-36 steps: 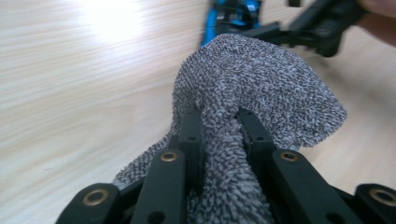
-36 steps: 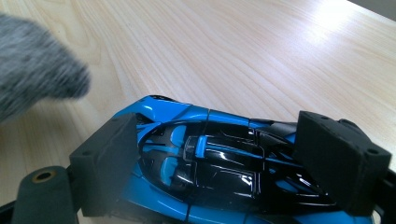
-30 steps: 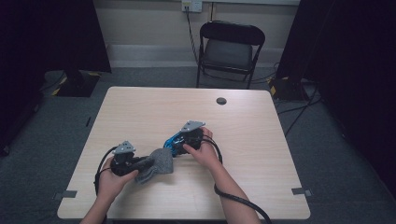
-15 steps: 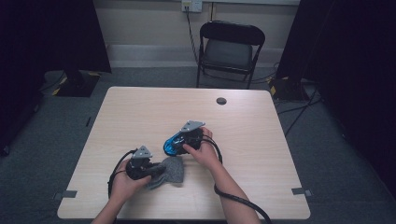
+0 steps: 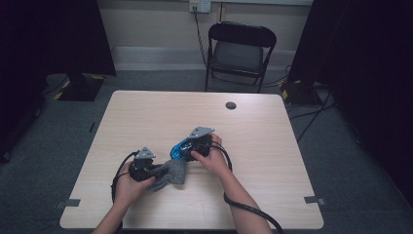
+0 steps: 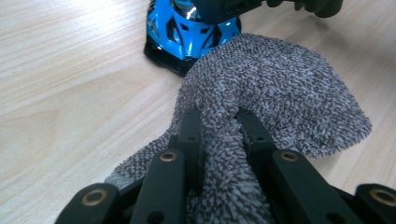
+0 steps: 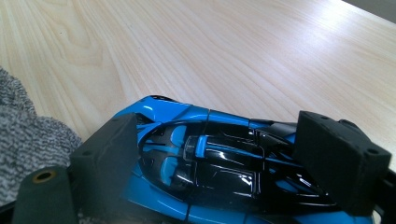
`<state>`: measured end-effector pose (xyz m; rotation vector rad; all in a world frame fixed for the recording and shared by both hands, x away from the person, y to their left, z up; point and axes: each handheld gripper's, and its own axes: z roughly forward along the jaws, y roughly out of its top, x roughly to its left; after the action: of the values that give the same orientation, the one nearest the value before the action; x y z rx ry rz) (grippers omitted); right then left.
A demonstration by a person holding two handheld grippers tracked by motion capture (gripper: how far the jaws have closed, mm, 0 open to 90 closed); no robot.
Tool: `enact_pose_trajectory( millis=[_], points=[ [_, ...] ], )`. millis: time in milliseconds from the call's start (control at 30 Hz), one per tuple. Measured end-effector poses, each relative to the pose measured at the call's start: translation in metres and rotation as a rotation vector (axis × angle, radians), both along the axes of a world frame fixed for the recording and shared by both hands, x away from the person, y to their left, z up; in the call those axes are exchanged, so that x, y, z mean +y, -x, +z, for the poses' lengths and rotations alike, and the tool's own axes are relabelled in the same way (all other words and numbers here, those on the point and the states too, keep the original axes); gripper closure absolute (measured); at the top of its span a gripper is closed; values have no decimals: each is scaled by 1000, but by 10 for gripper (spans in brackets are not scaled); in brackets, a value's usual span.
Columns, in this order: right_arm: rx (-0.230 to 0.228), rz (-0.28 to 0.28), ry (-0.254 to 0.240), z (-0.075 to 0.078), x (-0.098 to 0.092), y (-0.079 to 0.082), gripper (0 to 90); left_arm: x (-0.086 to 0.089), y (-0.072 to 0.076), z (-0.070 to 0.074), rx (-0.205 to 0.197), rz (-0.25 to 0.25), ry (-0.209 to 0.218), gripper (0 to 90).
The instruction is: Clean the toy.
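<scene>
A blue and black toy car (image 5: 179,150) (image 7: 163,112) lies on the wooden table (image 5: 272,141), and my right gripper (image 5: 199,142) (image 7: 224,154) is shut on it, one pad against each side. My left gripper (image 5: 146,168) (image 6: 218,125) is shut on a grey fluffy cloth (image 5: 170,174) (image 6: 289,93), bunched between its jaws. The cloth drapes forward and its far edge reaches the car's end (image 6: 187,32). In the right gripper view the cloth (image 7: 28,135) shows at the left, right beside the car.
A small black round disc (image 5: 231,105) sits near the table's far edge. A black folding chair (image 5: 238,48) stands behind the table. Each gripper's cable (image 5: 243,207) trails back toward the near edge. Bare tabletop extends left, right and beyond the car.
My left gripper has carried the cloth to the right, closer to the car, so the cloth now meets it. The right gripper and the car have stayed put.
</scene>
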<state>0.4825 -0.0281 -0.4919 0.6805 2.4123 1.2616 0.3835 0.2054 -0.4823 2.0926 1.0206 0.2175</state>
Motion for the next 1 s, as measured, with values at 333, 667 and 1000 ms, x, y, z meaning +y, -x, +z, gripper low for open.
enact_pose_trajectory(
  millis=[333,667,1000],
  points=[
    [0,2,1,0,0,0,137,12,-4,2,-5,38,-31,741],
    [-2,3,0,0,0,0,137,25,-8,2,-3,92,-26,741],
    [-4,4,-3,0,0,0,137,34,-15,1,6,138,-11,740]
  ],
)
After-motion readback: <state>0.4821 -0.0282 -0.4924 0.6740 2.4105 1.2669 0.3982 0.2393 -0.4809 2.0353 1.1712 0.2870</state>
